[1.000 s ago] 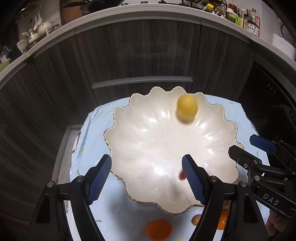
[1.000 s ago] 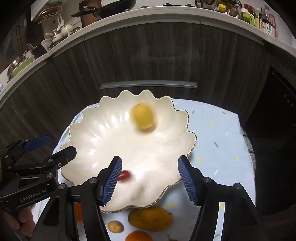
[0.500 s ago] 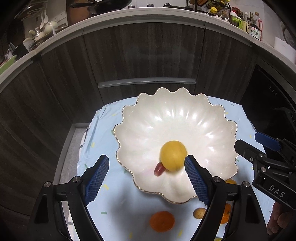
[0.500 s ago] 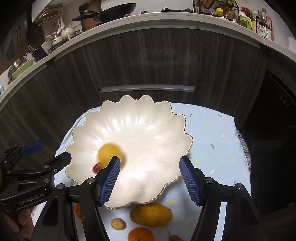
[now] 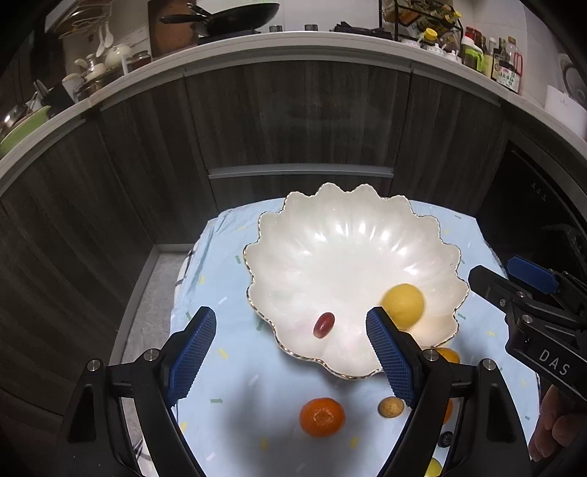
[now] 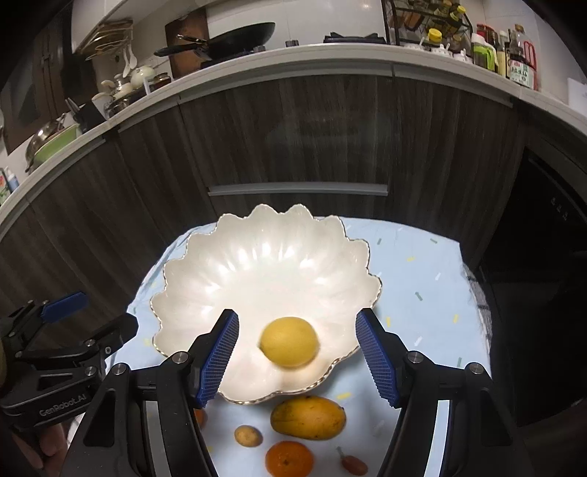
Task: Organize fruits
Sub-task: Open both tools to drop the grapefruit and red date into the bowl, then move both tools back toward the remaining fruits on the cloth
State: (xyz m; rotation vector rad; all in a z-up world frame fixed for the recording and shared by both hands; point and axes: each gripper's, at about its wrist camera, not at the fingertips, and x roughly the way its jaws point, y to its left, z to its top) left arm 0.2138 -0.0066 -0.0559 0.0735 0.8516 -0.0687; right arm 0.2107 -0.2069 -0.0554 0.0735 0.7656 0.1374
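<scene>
Yellow lemon [image 6: 289, 341] sits inside the white scalloped bowl [image 6: 256, 235], near the front rim, edges blurred. In your left wrist view the lemon [image 5: 403, 305] is at the bowl's [image 5: 352, 205] right-front side, w/ a red grape [image 5: 324, 324] lying apart from it, nearer the bowl's front-middle.

Bowl rests on a light blue cloth [image 6: 422, 279] w/ small coloured flecks. On the cloth, in front of the bowl: a mango [image 6: 308, 417] just beside the rim, a small brown round fruit [image 6: 248, 435], an orange [image 6: 290, 459] and a small red fruit [image 6: 354, 463] w/ a stem. Left view shows an orange [image 5: 322, 417] and the small brown fruit [image 5: 390, 406] too.

Your right gripper [image 6: 297, 357] has fingers spread wide, holding nothing; lemon shows between the blue pads [image 6: 217, 357] but touches neither. Your left gripper [image 5: 291, 357] is also wide apart and empty, over the bowl's front-left edge.

Behind: dark wood cabinets [image 6: 293, 128] under a counter carrying a frying pan [image 6: 234, 35] and bottles [image 6: 513, 60].
</scene>
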